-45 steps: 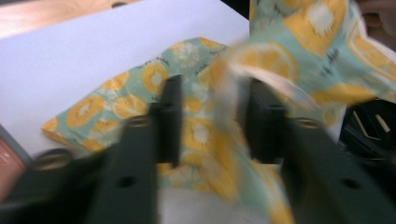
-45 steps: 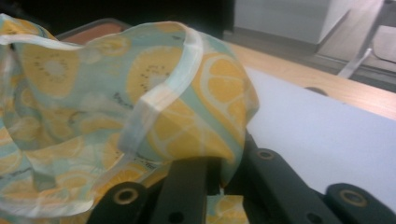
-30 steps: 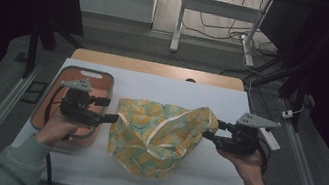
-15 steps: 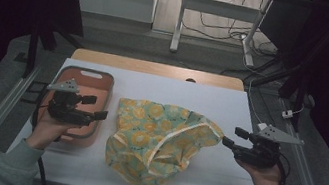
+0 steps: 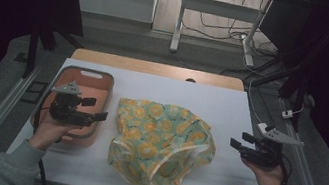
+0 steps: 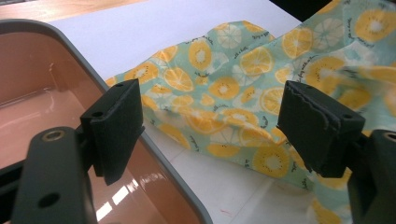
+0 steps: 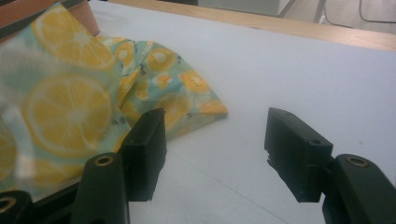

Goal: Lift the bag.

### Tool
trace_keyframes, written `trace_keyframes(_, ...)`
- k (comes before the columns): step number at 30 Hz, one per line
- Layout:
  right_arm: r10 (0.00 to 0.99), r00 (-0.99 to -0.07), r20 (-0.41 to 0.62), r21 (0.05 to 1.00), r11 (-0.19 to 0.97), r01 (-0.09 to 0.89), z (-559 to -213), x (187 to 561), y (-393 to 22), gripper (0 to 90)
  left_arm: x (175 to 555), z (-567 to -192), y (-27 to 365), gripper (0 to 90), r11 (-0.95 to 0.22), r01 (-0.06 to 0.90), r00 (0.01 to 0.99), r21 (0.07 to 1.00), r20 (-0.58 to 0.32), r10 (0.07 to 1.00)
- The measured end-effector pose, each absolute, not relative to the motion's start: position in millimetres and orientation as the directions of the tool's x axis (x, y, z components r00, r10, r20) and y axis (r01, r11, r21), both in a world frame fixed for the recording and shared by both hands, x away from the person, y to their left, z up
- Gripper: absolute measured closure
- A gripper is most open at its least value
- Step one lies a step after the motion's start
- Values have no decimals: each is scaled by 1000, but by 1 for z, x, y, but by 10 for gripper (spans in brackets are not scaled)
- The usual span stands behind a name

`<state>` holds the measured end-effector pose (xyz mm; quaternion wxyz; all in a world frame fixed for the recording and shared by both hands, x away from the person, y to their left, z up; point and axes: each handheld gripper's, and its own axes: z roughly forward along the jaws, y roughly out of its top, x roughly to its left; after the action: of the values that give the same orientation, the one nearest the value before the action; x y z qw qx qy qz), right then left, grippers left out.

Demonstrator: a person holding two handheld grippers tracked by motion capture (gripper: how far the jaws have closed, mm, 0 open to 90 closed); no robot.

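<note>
Folding this cloth (image 5: 161,143) well means we pick our grip points before closing — a clean hem or corner, not a bunched ridge. It lies crumpled on the white table (image 5: 230,108), between our two tongs and apart from both, its near edge just beside the salmon tray (image 5: 88,75).

Our left gripper (image 5: 98,110) hovers over the tray's rim with its jaws spread wide and nothing between the pads; in the left gripper view (image 6: 210,126) the fabric sits just ahead of the tips, untouched. We judge a short reach forward to the nearest hem would serve.

Our right gripper (image 5: 240,141) hangs off the cloth's far side, jaws also well apart and empty — in the right gripper view (image 7: 215,154) only bare table lies between them, the folded corner ahead and to one side.
</note>
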<state>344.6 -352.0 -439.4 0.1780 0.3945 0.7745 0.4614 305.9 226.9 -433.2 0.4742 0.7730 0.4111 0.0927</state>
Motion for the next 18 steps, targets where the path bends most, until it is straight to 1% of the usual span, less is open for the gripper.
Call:
trace_keyframes(6, 737, -673, 62, 869, 292, 399, -442, 344, -334, 390, 304, -435, 224, 225, -226, 545, 650, 808, -236, 722)
trace_keyframes(9, 716, -696, 56, 866, 312, 390, -444, 344, -324, 393, 301, -437, 222, 225, -237, 545, 654, 804, -231, 721)
trace_keyframes(13, 704, -709, 48, 862, 329, 385, -447, 343, -316, 396, 296, -438, 222, 229, -243, 543, 655, 804, -224, 722)
trace_keyframes(18, 701, -711, 46, 869, 324, 375, -446, 342, -316, 400, 295, -439, 221, 232, -251, 544, 657, 801, -220, 721)
